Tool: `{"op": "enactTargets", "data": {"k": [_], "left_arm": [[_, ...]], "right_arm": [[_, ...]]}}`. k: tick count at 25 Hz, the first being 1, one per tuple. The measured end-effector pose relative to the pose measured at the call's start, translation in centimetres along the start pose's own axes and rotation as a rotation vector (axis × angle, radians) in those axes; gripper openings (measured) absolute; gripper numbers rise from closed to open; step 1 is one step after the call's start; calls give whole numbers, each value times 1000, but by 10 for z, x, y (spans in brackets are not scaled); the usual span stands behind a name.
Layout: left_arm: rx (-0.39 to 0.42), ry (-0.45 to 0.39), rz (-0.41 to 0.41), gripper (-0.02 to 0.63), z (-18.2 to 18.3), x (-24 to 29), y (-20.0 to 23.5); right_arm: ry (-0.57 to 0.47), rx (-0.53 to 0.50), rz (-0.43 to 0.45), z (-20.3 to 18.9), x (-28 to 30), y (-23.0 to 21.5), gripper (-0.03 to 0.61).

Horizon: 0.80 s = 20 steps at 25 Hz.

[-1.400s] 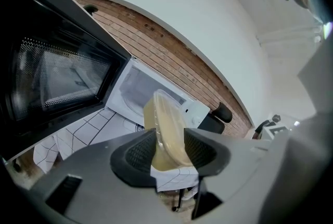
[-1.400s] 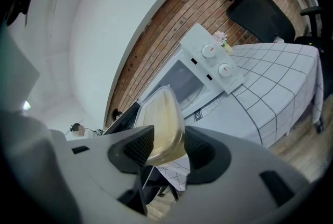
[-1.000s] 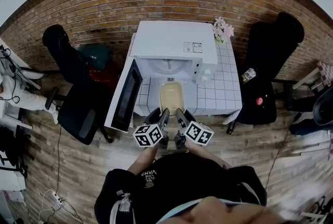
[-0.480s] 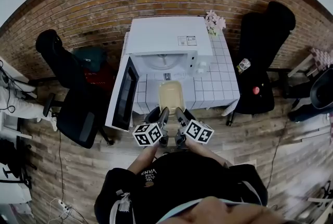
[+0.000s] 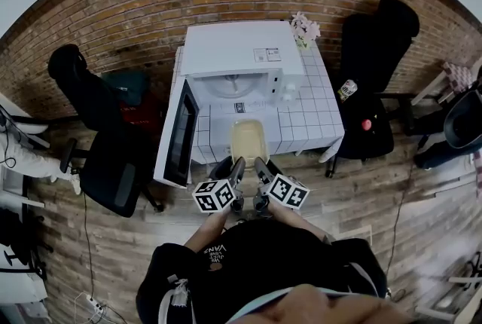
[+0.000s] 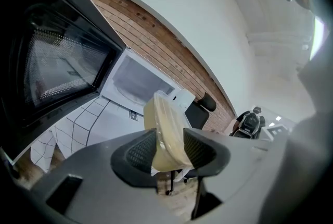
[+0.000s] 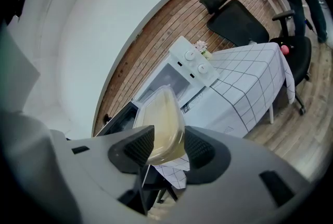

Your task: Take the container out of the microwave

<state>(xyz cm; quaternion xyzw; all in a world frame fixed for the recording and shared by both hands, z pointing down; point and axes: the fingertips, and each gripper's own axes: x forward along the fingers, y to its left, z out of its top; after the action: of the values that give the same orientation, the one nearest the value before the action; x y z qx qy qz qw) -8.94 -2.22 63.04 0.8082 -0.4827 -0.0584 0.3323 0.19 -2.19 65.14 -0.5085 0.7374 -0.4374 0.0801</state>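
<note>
A pale beige plastic container (image 5: 248,140) with a clear lid hangs over the front of the table, just outside the mouth of the white microwave (image 5: 241,59). My left gripper (image 5: 236,163) is shut on its near left edge and my right gripper (image 5: 260,163) on its near right edge. In the left gripper view the container (image 6: 165,126) is pinched between the ribbed pads (image 6: 139,151), with the open microwave (image 6: 136,80) beyond. In the right gripper view the container (image 7: 162,120) sits between the pads (image 7: 141,146). The microwave door (image 5: 181,136) stands swung open to the left.
The table (image 5: 312,119) has a white checked cloth and a flower vase (image 5: 304,28) at its back right. A black office chair (image 5: 113,164) stands left by the open door. Another chair (image 5: 369,126) at the right holds a bottle and a red thing.
The container, still held by both grippers, has drawn slightly back from the microwave's mouth toward me. The head view has shifted a little.
</note>
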Motion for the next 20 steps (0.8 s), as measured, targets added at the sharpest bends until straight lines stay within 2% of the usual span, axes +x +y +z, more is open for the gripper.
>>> {"op": "enactTargets", "data": {"k": [20], "left_arm": [[-12,8,-9,169,-3,-16,10]], "right_arm": [[-4,4,-20,-20,-3,8,175]]}}
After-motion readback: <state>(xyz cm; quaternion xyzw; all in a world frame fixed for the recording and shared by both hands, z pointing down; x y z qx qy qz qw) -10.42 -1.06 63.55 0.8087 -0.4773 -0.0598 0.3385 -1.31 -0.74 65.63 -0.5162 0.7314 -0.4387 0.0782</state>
